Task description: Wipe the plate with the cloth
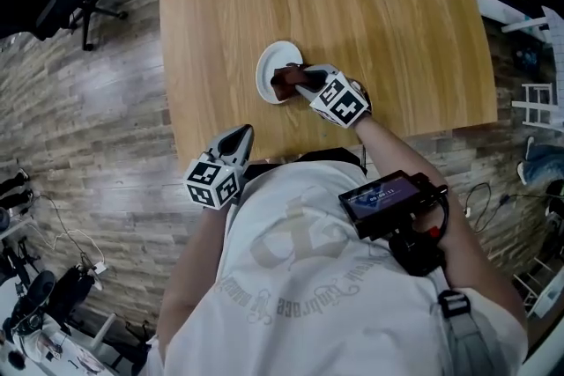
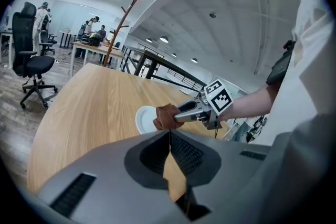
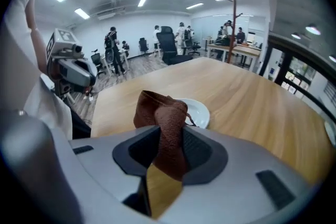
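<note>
On the plate (image 1: 270,59), over its right-hand edge: cloth (image 1: 284,84), brown, bunched, clamped between the jaws of the right gripper (image 3: 167,140). A fold is seen pinched deep in the jaws. The loose remainder stands up ahead of the tips and hangs over the plate. Whether it is pressed to the surface cannot be told.

Plate: white, round, shallow, laid flat on the wooden table (image 1: 388,22), held by nothing. It is judged light, rigid, glazed and breakable, and likely to slide on the smooth wood when rubbed sideways. Steadying is advised at the rim on the side away from the cloth, by downward pressure rather than a pinch.

Cloth: judged soft, limp, very light and slightly napped, with fair grip on the glaze. The present hold at a gathered fold is judged sound, and a wad beyond the tips is needed for wiping.

Well apart from the plate, on the person's side: left gripper (image 1: 241,135), jaws together on nothing, unused.
</note>
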Action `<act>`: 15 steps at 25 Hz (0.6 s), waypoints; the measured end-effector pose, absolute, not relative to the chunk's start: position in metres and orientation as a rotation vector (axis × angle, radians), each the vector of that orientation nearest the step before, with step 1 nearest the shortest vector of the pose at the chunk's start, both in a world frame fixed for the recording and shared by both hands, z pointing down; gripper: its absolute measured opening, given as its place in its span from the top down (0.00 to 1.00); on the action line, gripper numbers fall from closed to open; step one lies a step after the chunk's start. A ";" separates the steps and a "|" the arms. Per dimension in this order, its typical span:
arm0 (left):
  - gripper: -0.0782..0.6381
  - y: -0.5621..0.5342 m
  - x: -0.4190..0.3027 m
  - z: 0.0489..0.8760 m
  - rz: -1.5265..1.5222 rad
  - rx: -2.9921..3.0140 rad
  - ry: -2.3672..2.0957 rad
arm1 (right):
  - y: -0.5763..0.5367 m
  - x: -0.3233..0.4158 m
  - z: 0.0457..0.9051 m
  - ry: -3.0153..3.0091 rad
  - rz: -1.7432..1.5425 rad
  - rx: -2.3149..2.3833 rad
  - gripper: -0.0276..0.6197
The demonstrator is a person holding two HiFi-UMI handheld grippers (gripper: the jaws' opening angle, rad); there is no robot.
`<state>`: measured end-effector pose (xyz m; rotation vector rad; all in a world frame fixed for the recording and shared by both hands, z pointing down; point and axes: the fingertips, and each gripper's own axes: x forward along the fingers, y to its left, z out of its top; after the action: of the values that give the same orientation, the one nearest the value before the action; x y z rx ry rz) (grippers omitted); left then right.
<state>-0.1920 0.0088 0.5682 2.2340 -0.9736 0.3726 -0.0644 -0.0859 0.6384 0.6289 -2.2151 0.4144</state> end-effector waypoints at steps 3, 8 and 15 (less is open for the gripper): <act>0.87 0.009 -0.187 0.565 0.376 2.255 -0.949 | -0.093 -0.047 0.629 -2.238 0.550 0.785 0.76; 0.87 0.005 -0.180 0.558 0.383 2.295 -0.934 | -0.097 -0.028 0.599 -2.347 0.699 0.946 0.76; 0.87 -0.002 -0.174 0.551 0.372 2.329 -0.926 | -0.086 -0.024 0.549 -2.515 0.668 1.011 0.76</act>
<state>-0.1736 -0.0022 0.5506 2.3293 -0.9257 0.3718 -0.0241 -0.0860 0.5488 1.0115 -2.5152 0.6675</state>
